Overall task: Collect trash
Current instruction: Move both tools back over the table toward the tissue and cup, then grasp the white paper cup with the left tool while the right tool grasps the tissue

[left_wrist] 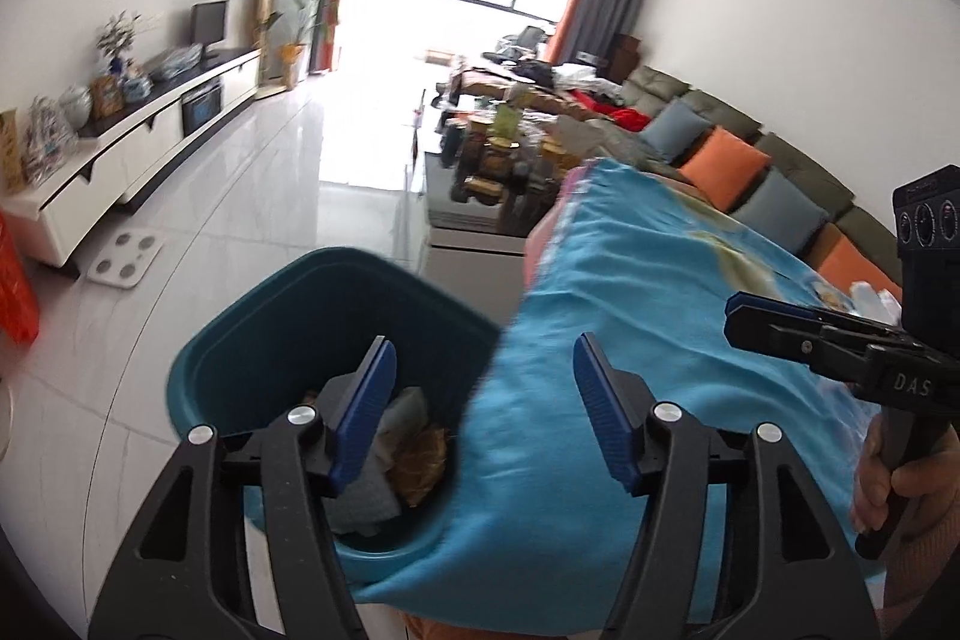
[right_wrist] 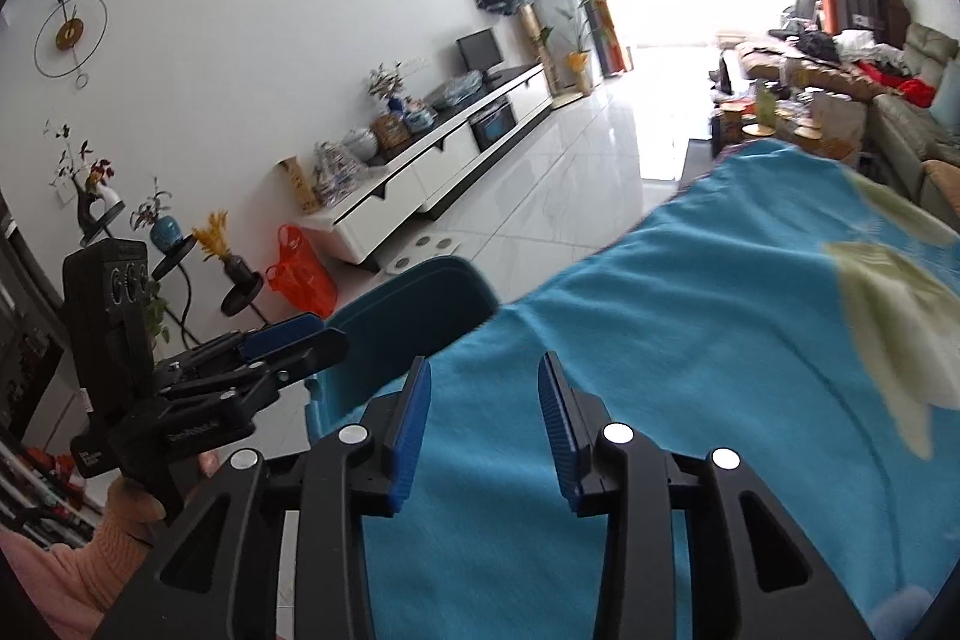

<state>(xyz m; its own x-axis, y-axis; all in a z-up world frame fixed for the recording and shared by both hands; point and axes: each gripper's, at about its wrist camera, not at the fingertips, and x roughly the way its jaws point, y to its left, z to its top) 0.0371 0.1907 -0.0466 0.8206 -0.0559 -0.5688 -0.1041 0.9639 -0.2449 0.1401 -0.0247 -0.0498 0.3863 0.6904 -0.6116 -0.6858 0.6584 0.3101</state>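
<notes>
The teal bin (left_wrist: 312,316) stands on the floor just beside the blue cloth (left_wrist: 648,328), with trash (left_wrist: 414,460) inside. The left gripper (left_wrist: 485,412) hangs above it, wide and empty; the right gripper (right_wrist: 483,430) too. The cloth edge could catch a finger, I think.

Bin (left_wrist: 282,322) mouth open; blue cloth (left_wrist: 630,340) crowds its right rim.

Right gripper (right_wrist: 485,424): blue-padded jaws spread apart, nothing between them, hovering over the cloth.
Blue cloth (right_wrist: 690,370): wrinkled, with pale leaf print (blurred).
Teal trash bin (right_wrist: 408,310): beside the cloth's left edge, contents hidden.
Left gripper (right_wrist: 288,334): at left, jaw gap unclear.
Orange plastic bag (right_wrist: 300,274): on the floor beyond the bin.
</notes>
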